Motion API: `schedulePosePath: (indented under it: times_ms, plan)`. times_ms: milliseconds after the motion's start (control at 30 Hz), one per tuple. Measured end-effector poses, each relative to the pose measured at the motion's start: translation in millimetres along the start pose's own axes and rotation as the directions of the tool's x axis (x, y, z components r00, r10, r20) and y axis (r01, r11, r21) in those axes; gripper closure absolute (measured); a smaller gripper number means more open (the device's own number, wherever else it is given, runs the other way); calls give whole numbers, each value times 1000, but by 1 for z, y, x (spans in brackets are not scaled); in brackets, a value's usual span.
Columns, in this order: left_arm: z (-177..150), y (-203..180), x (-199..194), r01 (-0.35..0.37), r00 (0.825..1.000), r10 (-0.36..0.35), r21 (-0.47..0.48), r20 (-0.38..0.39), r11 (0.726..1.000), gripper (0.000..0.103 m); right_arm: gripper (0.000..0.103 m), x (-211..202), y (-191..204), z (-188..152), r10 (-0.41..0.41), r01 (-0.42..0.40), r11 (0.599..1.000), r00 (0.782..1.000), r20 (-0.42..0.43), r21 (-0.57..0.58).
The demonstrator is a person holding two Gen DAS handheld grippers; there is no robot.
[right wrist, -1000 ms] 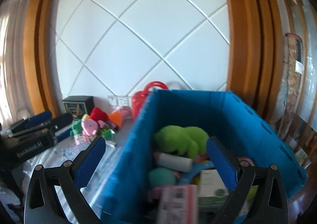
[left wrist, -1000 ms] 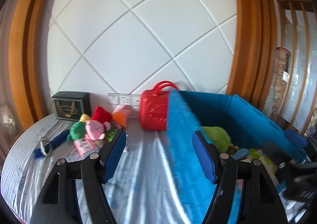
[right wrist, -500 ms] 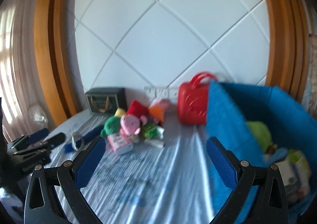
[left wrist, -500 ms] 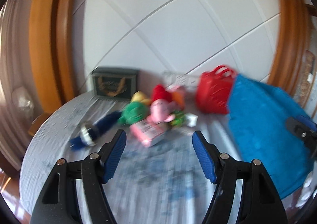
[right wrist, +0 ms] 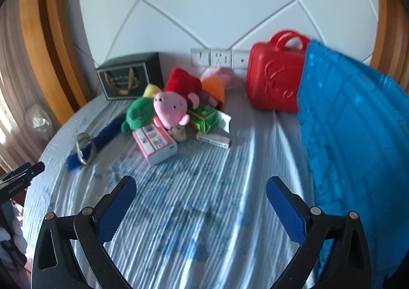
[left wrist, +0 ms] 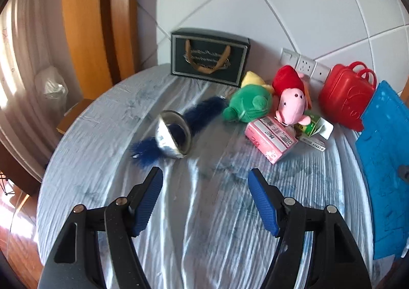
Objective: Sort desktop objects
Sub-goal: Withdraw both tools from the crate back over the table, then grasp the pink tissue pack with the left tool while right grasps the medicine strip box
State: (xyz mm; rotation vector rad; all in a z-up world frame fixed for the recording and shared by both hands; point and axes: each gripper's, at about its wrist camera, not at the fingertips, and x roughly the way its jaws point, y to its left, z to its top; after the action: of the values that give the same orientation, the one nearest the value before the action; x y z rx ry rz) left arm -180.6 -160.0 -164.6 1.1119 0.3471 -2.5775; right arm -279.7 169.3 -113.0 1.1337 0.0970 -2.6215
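Ahead, both jaws gaping empty, left gripper [left wrist: 205, 181] is facing the ring [left wrist: 174, 136] lying across a slippery blue feather [left wrist: 196, 117]; right gripper [right wrist: 200, 190] is hanging idle.

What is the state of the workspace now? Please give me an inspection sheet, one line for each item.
Surface: round table under a wrinkled pale blue cloth.
Job's things: pink plush pig, green plush, pink box, green box, blue feather with metal ring lie in a loose pile; blue bin at the right.
Clutter: red case, dark gift box by the wall.
Grippers: left gripper and right gripper open, empty.
Cables: nothing seen.
Surroundings: white panelled wall, wall sockets, wooden frame.
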Motion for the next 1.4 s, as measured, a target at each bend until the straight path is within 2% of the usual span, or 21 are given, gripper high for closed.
schedulePosePath:
  times_ms: [200,367,533,667,733,767,833,900,967,1100,1167,1267,1400]
  plan:
    - [17,-53,68,70,994,-68,25,-86,997,34,0,66,-17,12,-36,34,999,995,-95,-19]
    - [35,-108,141,120,980,-116,11,-161,993,34,0,128,-43,24,-43,41,999,986,-161,-17]
    - [53,-151,205,100,978,-99,-3,-185,995,34,0,194,-63,32,-30,30,1000,978,-206,-6]
    - [56,-176,236,69,976,-64,18,-206,997,34,0,244,-74,39,-18,20,1000,975,-223,5]
    - [56,-184,249,39,977,-34,19,-212,999,34,0,262,-75,42,-13,13,1000,974,-227,-1]
    - [57,-191,252,-6,983,15,46,-185,999,34,0,270,-75,43,-11,10,1000,973,-228,-8]
    - [58,-198,258,-50,983,63,81,-170,995,34,0,284,-74,45,-3,-2,1000,973,-230,-21]
    - [58,-200,262,-72,984,86,98,-158,993,22,0,296,-71,47,8,-17,999,975,-223,-38]
    - [57,-203,270,-100,981,122,145,-151,984,15,0,310,-66,49,6,-21,998,974,-227,-62]
    - [50,-197,270,-105,981,131,171,-146,980,4,0,330,-59,53,11,-37,994,972,-235,-106]
    - [48,-191,269,-96,980,123,171,-155,981,2,0,338,-56,53,16,-47,992,968,-250,-120]
    - [42,-182,266,-77,978,107,169,-180,983,2,2,345,-48,48,44,-83,989,953,-300,-119]
    - [31,-157,259,-64,973,90,129,-211,990,2,4,328,-26,32,124,-179,973,936,-330,-143]
